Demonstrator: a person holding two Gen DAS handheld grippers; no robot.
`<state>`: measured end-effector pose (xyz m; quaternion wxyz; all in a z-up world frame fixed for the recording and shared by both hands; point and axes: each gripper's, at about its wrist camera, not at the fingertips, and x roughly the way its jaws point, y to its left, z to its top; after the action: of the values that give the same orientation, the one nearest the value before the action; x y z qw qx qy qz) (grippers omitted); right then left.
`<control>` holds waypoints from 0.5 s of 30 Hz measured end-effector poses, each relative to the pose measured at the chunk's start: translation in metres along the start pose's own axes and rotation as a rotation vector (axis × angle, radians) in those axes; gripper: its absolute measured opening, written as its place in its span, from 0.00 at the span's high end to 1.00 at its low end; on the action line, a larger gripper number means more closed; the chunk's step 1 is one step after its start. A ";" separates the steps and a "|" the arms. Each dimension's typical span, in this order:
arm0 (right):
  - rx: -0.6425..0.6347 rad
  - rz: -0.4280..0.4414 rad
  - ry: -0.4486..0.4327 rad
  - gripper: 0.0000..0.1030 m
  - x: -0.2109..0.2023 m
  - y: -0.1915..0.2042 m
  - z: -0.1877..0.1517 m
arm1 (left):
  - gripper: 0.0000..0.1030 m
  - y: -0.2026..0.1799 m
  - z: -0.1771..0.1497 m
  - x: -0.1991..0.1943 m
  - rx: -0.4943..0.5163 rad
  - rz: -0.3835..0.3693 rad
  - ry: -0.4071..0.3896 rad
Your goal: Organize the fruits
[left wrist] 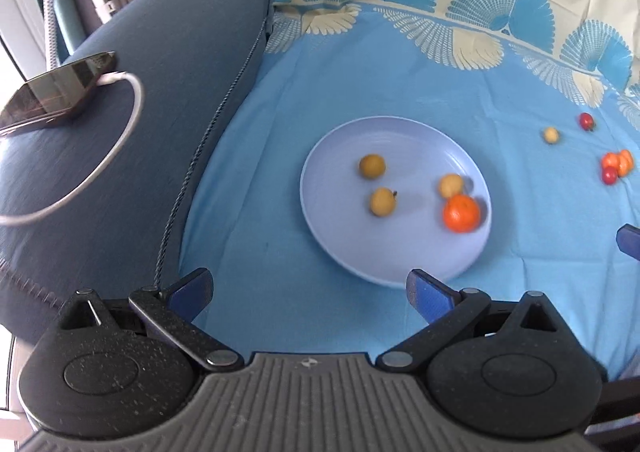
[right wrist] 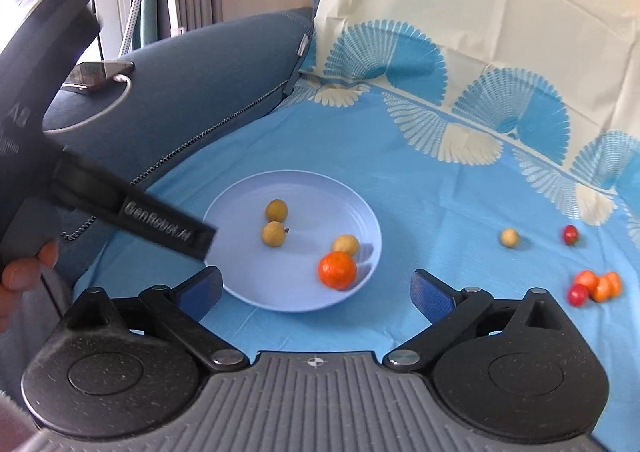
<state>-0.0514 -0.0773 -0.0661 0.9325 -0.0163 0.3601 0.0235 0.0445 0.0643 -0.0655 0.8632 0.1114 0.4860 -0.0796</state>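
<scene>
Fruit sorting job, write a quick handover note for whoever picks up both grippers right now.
Left gripper: open, nothing between the fingers.
Right gripper: open, also empty, near edge of the plate.
On the plate: an orange and three small yellow-brown fruits.
Still on the blue cloth, to the right of the plate: one yellow-brown fruit, one red fruit, and a cluster of red and orange fruits.
Done: four fruits plated.
Left: the loose fruits on the cloth remain to be organized.
</scene>
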 end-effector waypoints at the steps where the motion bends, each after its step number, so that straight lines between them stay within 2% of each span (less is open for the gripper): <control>1: 0.014 -0.001 -0.006 0.03 -0.008 0.001 -0.001 | 0.00 0.000 -0.004 -0.008 -0.002 0.000 -0.010; 5: 0.061 -0.025 -0.049 0.01 -0.036 0.006 -0.009 | 0.00 -0.001 -0.017 -0.037 -0.017 -0.001 -0.062; 15: 0.073 -0.039 -0.102 0.01 -0.081 0.013 -0.026 | 0.00 -0.008 -0.044 -0.082 -0.007 0.014 -0.137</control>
<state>-0.1296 -0.0677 -0.0313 0.9499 0.0118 0.3124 -0.0068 -0.0354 0.0705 -0.0186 0.8954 0.1060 0.4252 -0.0790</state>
